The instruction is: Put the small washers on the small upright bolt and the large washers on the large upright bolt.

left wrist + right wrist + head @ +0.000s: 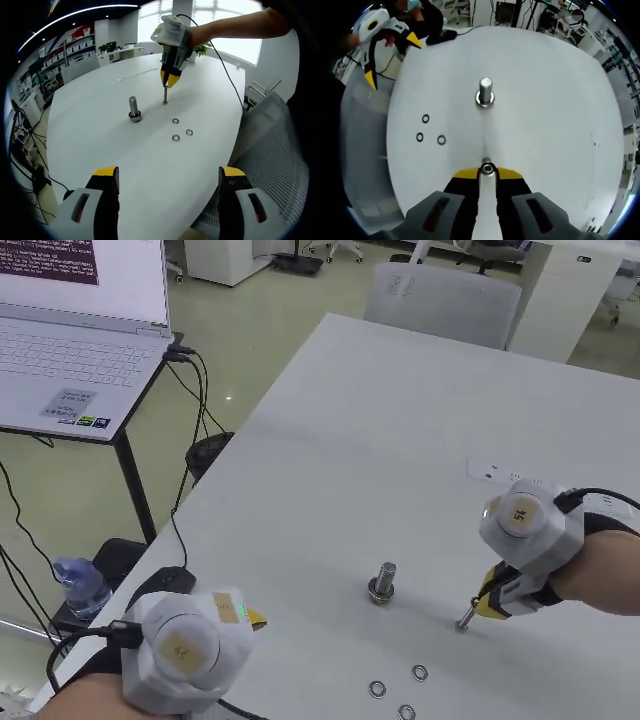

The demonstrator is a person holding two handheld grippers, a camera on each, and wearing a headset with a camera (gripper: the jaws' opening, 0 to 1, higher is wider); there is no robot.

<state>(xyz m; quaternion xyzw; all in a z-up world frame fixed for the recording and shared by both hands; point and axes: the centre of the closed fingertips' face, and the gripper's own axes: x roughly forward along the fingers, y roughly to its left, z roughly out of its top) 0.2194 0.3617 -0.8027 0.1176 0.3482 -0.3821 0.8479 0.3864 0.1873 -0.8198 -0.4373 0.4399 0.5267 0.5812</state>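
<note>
- Small washers (371, 689): three loose rings lie flat on the white bench (400, 440), close together but not touching, near the person's edge.
- Large bolt (384, 576) stands upright mid-bench, beyond the rings. It has a wider collar (380, 592) at its foot; I cannot tell whether this is the bolt head or washers already seated.
- Small bolt (465, 619) is just to the right of the large one, foot on the bench and leaning slightly in the head view.
- Right hand-held gripper (488, 176): jaws closed on the upper end of the small bolt, so this one is occupied steadying it.
- Left hand-held gripper (169, 175): jaws spread wide with nothing between them. It sits low at the near-left edge, well apart from the rings.
- Handling estimate: the rings look like thin, stiff metal, very light and likely to skate on the smooth top.
- Lying flat, they offer little edge to pinch.
- Best hold, in my judgement, is across the outer rim with the jaw tips pressed low to the bench.
- Keep the hole clear so it can drop over the thread.
- Risk: a ring may flick away as the jaws close.
</note>
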